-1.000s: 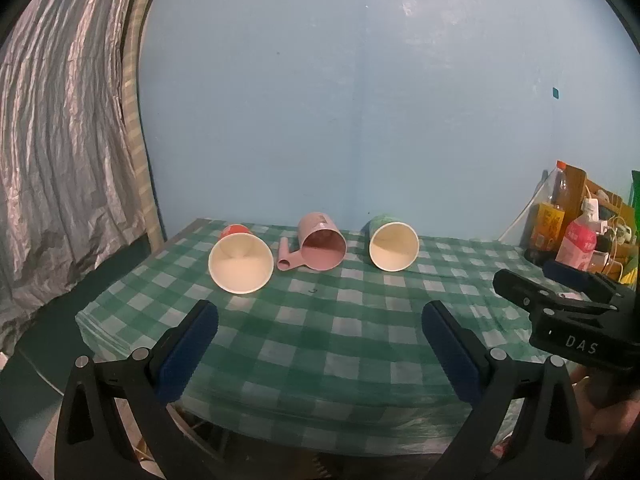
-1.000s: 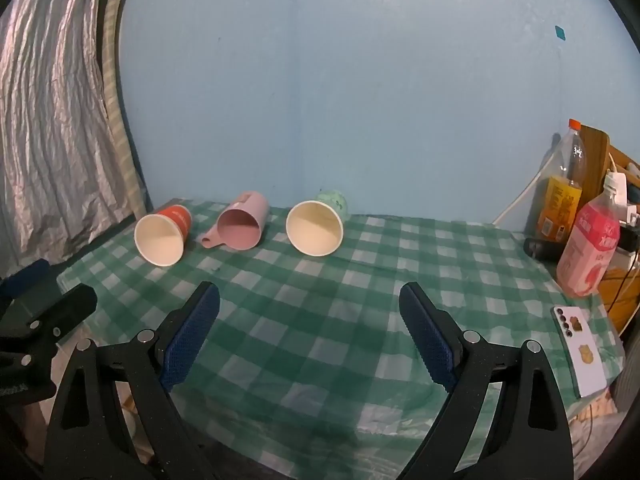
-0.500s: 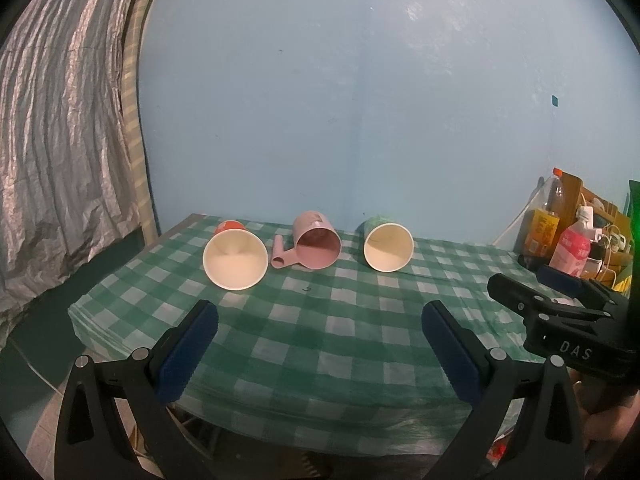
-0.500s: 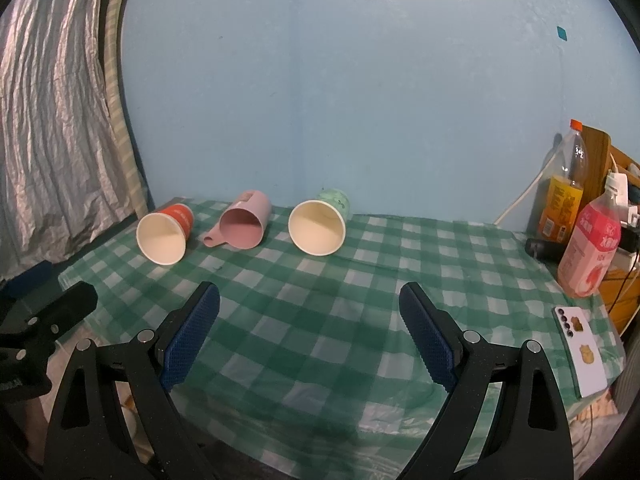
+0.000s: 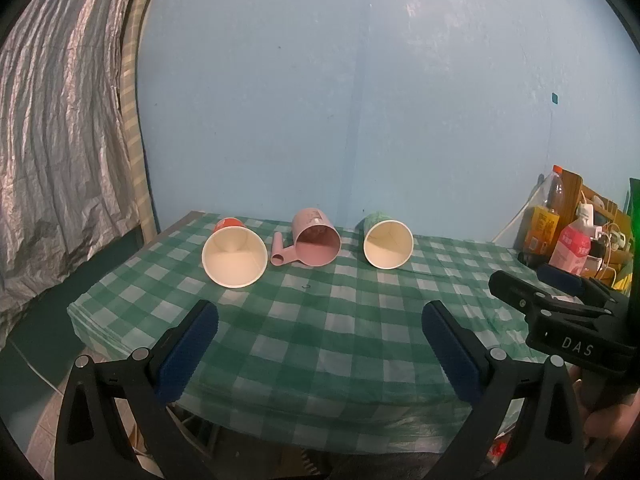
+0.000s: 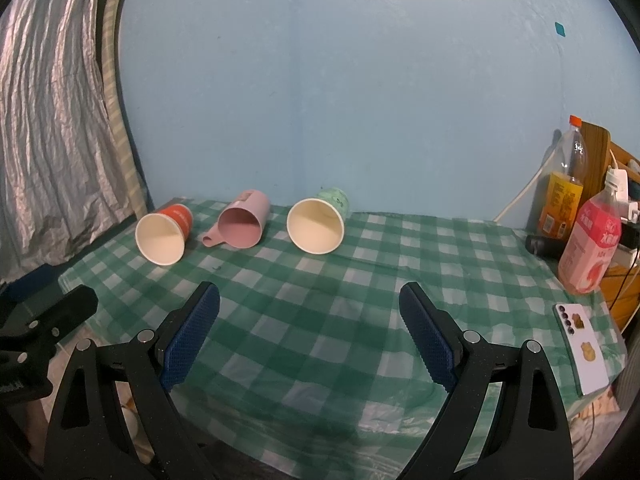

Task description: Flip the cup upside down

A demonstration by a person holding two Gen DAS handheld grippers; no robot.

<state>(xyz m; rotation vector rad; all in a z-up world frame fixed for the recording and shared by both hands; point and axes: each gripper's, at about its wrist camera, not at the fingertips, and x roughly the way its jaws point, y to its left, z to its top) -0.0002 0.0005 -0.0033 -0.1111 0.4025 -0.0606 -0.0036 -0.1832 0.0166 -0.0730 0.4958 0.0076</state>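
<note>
Green-and-white checked cloth covers the table (image 6: 360,320), and three cups lie tipped on their sides in a row near the blue wall, mouths facing the front edge. Taking the pink mug (image 5: 315,237) as the middle marker: the red paper cup (image 5: 234,255) is just to its left, almost touching the mug's handle, and the green paper cup (image 5: 387,243) sits a bit further off to its right. Way off to the right of the mug, at the table's end, there's an orange drink bottle (image 6: 563,196), a pink bottle (image 6: 591,250) and a phone (image 6: 582,354) lying flat. Left gripper (image 5: 320,344) and right gripper (image 6: 310,334) both hover at the front edge, jaws spread wide, holding nothing, well short of any cup.
</note>
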